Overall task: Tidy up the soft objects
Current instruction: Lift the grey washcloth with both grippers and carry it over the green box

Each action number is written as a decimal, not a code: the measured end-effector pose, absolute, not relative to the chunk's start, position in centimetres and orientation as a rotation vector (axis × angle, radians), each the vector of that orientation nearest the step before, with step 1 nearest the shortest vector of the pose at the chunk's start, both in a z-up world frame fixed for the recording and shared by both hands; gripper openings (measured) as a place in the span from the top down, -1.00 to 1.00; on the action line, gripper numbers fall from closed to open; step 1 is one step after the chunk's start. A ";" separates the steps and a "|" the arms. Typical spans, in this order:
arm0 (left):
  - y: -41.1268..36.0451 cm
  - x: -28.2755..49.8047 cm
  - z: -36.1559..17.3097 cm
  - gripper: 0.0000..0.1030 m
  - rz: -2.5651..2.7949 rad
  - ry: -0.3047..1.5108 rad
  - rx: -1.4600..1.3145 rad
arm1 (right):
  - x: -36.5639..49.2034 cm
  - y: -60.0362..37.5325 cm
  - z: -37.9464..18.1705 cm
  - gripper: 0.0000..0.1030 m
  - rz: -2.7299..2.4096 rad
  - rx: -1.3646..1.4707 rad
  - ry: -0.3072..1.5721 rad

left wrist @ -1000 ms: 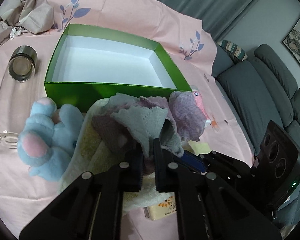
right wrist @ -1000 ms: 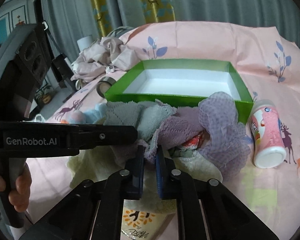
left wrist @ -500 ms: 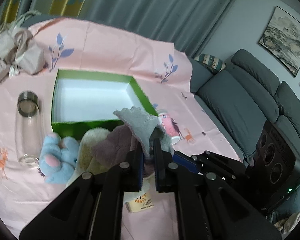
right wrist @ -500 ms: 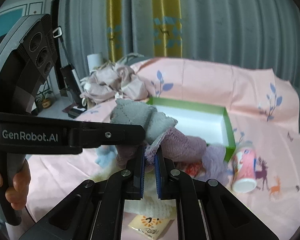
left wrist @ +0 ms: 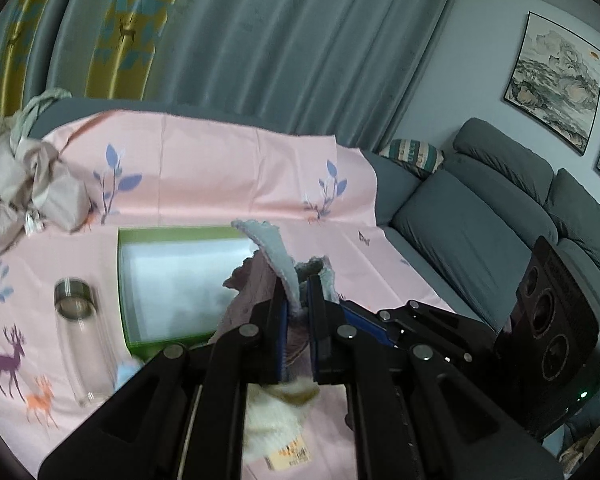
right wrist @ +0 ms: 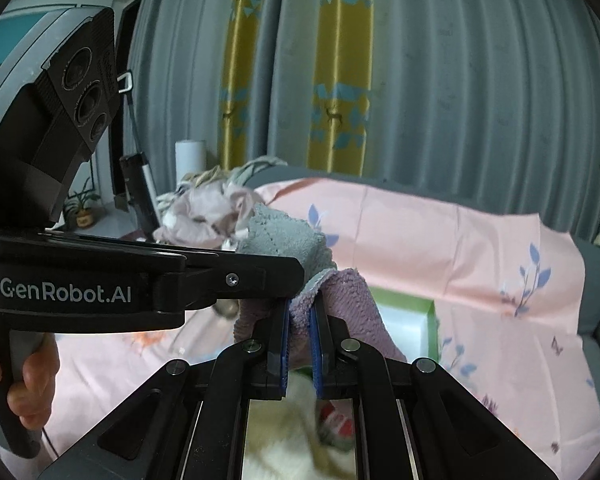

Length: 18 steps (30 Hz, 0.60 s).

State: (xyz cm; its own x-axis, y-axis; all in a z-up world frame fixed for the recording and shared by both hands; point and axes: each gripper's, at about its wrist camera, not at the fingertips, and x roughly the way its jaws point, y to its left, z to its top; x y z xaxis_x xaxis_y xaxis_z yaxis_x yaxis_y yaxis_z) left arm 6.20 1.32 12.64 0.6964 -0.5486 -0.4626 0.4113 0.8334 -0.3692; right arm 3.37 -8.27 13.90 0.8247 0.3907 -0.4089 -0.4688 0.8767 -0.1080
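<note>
- Grey-and-mauve terry towel (left wrist: pixel 278 268): clamped by left gripper (left wrist: pixel 299 308) and right gripper (right wrist: pixel 299 322); held aloft near open green cardboard box (left wrist: pixel 172 236).
- Both grips are best kept level; lowered together into box.

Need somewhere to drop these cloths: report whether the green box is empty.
Empty as far as visible: the green box shows only bare white floor in the left wrist view; the lifted grey cloth hides its right corner.

Pink sheet (left wrist: pixel 228 168): green box (left wrist: pixel 172 236), glass bottle (left wrist: pixel 80 340)

Home living room: sofa (left wrist: pixel 476 216), curtains (right wrist: pixel 380 80), framed paintings (left wrist: pixel 556 84).
</note>
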 end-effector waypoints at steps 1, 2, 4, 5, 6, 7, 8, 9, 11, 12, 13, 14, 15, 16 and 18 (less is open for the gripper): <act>1.4 6.7 12.9 0.87 -0.536 0.584 -0.240 | 3.8 -8.2 14.1 0.80 0.460 -0.210 0.381; 1.4 7.4 13.1 0.87 -0.529 0.578 -0.236 | 4.2 -8.1 14.4 0.80 0.458 -0.213 0.373; 1.5 8.6 13.4 0.87 -0.519 0.572 -0.232 | 5.4 -8.0 14.7 0.80 0.456 -0.216 0.363; 1.5 9.1 13.4 0.86 -0.516 0.571 -0.233 | 6.1 -7.9 14.7 0.80 0.453 -0.219 0.359; 1.6 9.9 13.4 0.86 -0.511 0.574 -0.237 | 6.8 -7.8 14.6 0.80 0.452 -0.220 0.356; 1.7 10.9 13.2 0.86 -0.505 0.582 -0.246 | 7.7 -7.7 14.6 0.80 0.453 -0.217 0.357; 1.8 11.5 13.1 0.86 -0.501 0.587 -0.251 | 8.3 -7.8 14.5 0.80 0.455 -0.214 0.359; 1.8 12.5 12.8 0.86 -0.494 0.595 -0.252 | 9.1 -7.8 14.3 0.80 0.461 -0.205 0.364; 1.8 14.1 11.9 0.86 -0.476 0.611 -0.243 | 11.0 -8.1 13.7 0.80 0.478 -0.178 0.384; 1.7 14.7 11.5 0.86 -0.469 0.620 -0.240 | 11.8 -8.2 13.3 0.80 0.485 -0.168 0.395; 1.6 15.6 10.8 0.86 -0.458 0.637 -0.236 | 12.5 -8.2 12.8 0.80 0.488 -0.161 0.409; 1.5 16.5 10.1 0.86 -0.449 0.654 -0.235 | 13.4 -8.2 12.1 0.80 0.488 -0.155 0.428; 1.5 17.1 9.4 0.85 -0.441 0.670 -0.236 | 14.3 -8.1 11.4 0.80 0.483 -0.154 0.450; 1.5 17.9 8.6 0.85 -0.431 0.690 -0.235 | 15.0 -8.0 10.7 0.80 0.477 -0.156 0.470; 1.4 19.3 6.7 0.84 -0.400 0.733 -0.229 | 16.5 -7.7 8.9 0.80 0.460 -0.165 0.524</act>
